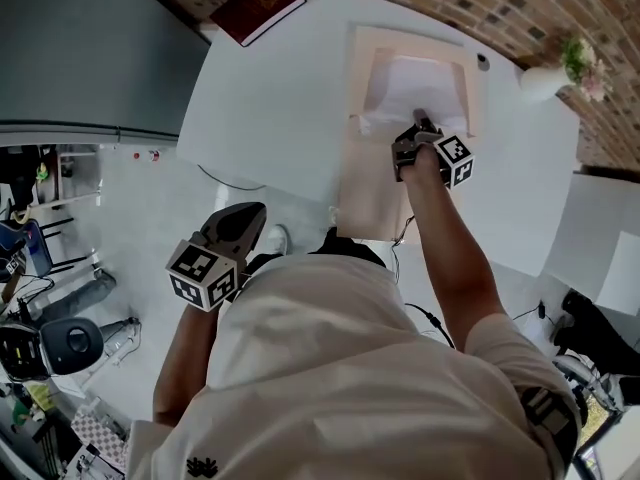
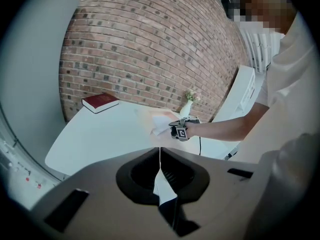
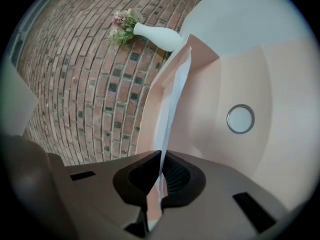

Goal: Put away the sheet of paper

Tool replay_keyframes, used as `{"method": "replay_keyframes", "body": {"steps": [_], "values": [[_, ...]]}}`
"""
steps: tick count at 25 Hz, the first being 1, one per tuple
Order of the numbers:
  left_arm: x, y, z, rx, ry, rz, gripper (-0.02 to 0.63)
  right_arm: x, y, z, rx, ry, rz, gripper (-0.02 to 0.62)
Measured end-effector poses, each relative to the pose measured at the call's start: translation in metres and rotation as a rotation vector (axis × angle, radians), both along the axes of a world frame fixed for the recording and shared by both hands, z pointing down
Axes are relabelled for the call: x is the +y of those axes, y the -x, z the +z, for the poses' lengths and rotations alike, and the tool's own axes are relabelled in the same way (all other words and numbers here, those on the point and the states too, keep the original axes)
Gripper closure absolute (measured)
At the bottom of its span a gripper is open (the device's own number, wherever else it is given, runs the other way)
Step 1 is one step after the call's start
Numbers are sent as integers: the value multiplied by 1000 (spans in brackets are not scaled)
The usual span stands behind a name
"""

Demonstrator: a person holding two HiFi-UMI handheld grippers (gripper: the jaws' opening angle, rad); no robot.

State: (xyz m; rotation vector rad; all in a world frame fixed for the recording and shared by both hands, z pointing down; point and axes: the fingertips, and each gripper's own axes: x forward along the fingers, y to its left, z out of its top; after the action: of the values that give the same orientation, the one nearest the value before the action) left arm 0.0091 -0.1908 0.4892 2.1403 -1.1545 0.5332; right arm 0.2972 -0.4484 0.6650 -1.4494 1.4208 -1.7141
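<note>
**On the table (image 1: 270, 108): paper (image 1: 415, 86) gripped inside a folder (image 1: 370, 188)**

The white paper lies in the open pink folder. The right gripper (image 1: 420, 121) is clamped on its near edge. The left gripper (image 1: 250, 216) hangs off the table, jaws closed and empty.

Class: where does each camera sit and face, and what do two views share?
Head view: on the head, looking down at the table; torso, both arms show.
Left gripper view: on the left claw, facing the brick wall; right arm shows.
Right gripper view: on the right claw, facing folder, sheet of paper; no body.
Shared by gripper views: vase.
</note>
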Motion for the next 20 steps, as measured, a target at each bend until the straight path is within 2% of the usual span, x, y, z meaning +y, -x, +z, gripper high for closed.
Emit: {"method": "replay_keyframes", "body": {"steps": [7,10,13,16,20], "values": [[14,21,4,14,0,-53,581,-14,19,3,26,2,-74,564],[21,29,4,24,-5,-73,581,-16,29,3,61,4,-146,498],[26,38,4,34,-12,-90,581,-16,37,2,133,12,-253,454],[30,44,4,45,-21,-105,581,-14,44,3,239,34,-401,405],[35,51,3,63,-34,-111,581,-10,50,3,370,76,-603,377]]}}
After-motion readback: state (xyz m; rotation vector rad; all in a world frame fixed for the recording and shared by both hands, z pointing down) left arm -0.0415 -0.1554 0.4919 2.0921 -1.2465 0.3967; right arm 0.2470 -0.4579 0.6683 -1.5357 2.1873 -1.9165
